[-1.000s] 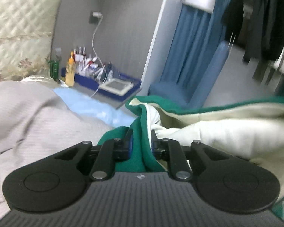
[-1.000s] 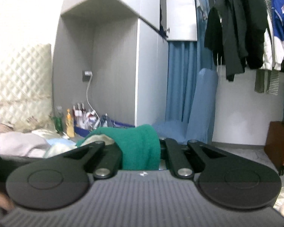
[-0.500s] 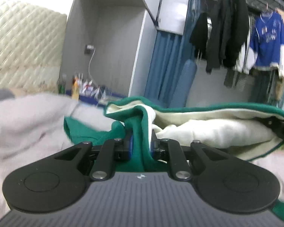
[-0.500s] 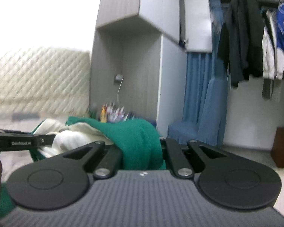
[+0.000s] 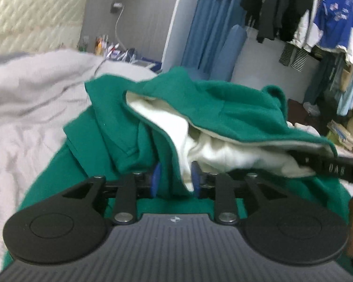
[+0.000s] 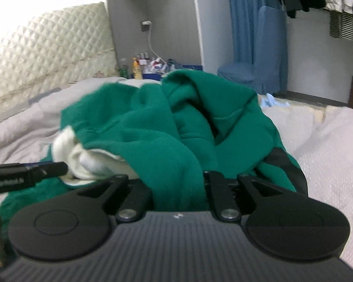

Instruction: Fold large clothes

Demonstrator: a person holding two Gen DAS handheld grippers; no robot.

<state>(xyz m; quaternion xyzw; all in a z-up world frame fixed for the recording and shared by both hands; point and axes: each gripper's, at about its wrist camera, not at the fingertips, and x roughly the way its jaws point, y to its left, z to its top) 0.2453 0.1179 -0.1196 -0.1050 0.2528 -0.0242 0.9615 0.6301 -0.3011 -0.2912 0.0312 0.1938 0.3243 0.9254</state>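
A large green garment [image 5: 223, 108] with a white fleece lining [image 5: 214, 150] lies bunched on the bed. My left gripper [image 5: 174, 181] is shut on a fold of its green edge, blue pads on both sides. My right gripper [image 6: 178, 188] is shut on another thick green fold of the garment [image 6: 157, 127]; its fingertips are hidden in the cloth. The right gripper's body shows at the right edge of the left wrist view [image 5: 329, 166]. The left gripper's body shows at the left of the right wrist view [image 6: 26, 174].
A grey-white bedspread [image 5: 28, 108] covers the bed under the garment. A quilted headboard [image 6: 47, 54] stands behind. A nightstand with bottles [image 6: 148, 65], a blue chair [image 6: 258, 65] and hanging clothes [image 5: 329, 21] are beyond the bed.
Both grippers have come down toward the bed with the garment still held. The green cloth now lies spread and bunched on the bedspread instead of hanging stretched between them.
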